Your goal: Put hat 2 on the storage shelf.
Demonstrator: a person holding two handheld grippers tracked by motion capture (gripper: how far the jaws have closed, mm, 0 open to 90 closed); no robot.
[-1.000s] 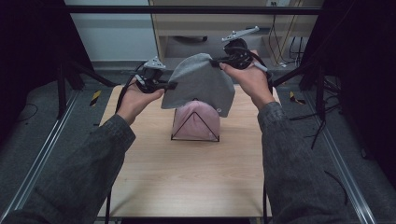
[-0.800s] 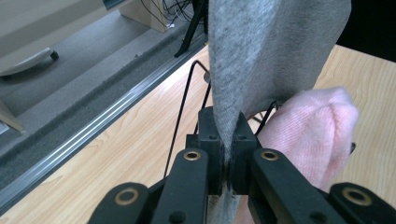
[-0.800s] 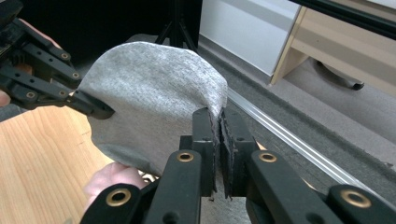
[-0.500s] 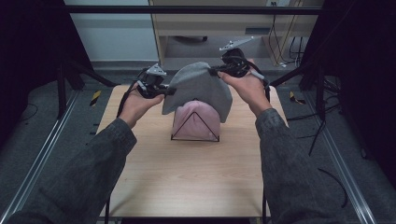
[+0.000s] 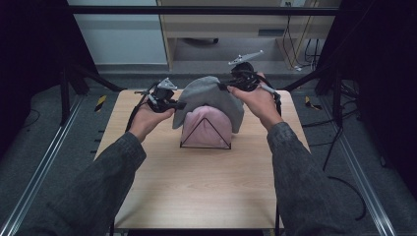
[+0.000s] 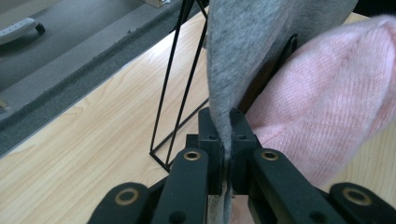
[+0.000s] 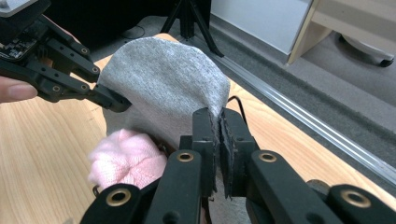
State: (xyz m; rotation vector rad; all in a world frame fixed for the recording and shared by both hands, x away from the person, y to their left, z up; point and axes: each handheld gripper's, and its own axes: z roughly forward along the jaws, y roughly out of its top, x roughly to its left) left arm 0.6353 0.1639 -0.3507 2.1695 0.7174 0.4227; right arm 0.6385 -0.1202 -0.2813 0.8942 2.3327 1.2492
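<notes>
Left gripper (image 5: 183, 104): jaws clamped on the left edge of the grey cloth (image 5: 212, 98); in the left gripper view the fabric (image 6: 247, 56) is pinched flat between the pads. Right gripper (image 5: 222, 86): jaws likewise closed tight on the cloth's right edge. Grey cloth: held spread between the two grippers, draped over the top of the pink knitted item (image 5: 206, 125). Pink knitted item: hung on a black wire triangular stand (image 5: 205, 133), mid-table, nearer the far edge. Table (image 5: 196, 187): light wood, bare along its near edge. Beyond it: grey floor, pale cabinet.
</notes>
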